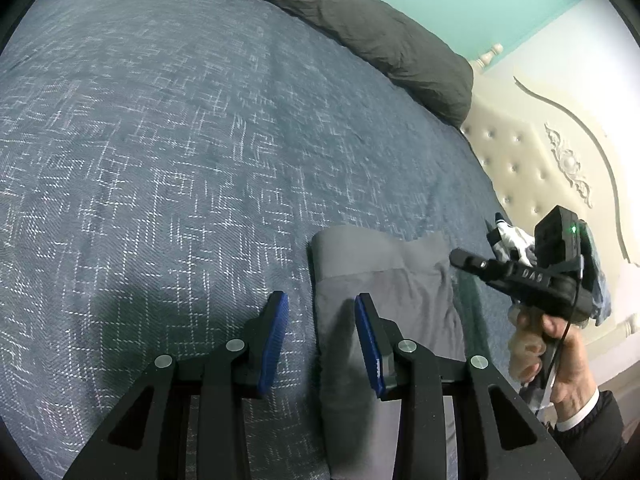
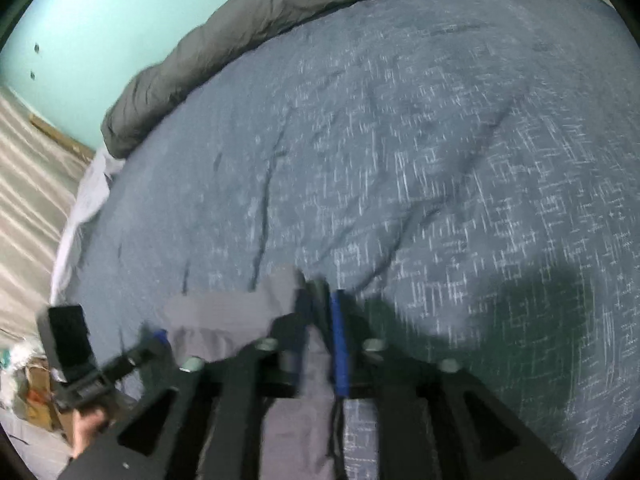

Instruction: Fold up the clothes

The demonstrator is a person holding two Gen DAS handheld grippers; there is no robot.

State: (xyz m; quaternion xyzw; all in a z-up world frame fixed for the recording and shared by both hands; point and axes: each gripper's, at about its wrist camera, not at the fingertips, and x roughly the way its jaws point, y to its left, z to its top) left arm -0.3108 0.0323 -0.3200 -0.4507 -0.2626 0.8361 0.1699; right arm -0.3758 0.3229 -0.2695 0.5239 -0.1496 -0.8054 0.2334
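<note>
The left hand-held gripper point(image 1: 320, 316) hovers wide open, empty, over the grey garment point(image 1: 384, 280) on the bed point(image 1: 160, 140); the right hand-held gripper point(image 2: 320, 304) pinches its edge

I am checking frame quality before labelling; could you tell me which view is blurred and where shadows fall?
Left wrist view: sharp, left gripper casting a shadow on the bedspread. Right wrist view: motion-blurred, right gripper and grey garment smeared, dark shadow at lower right.
</note>
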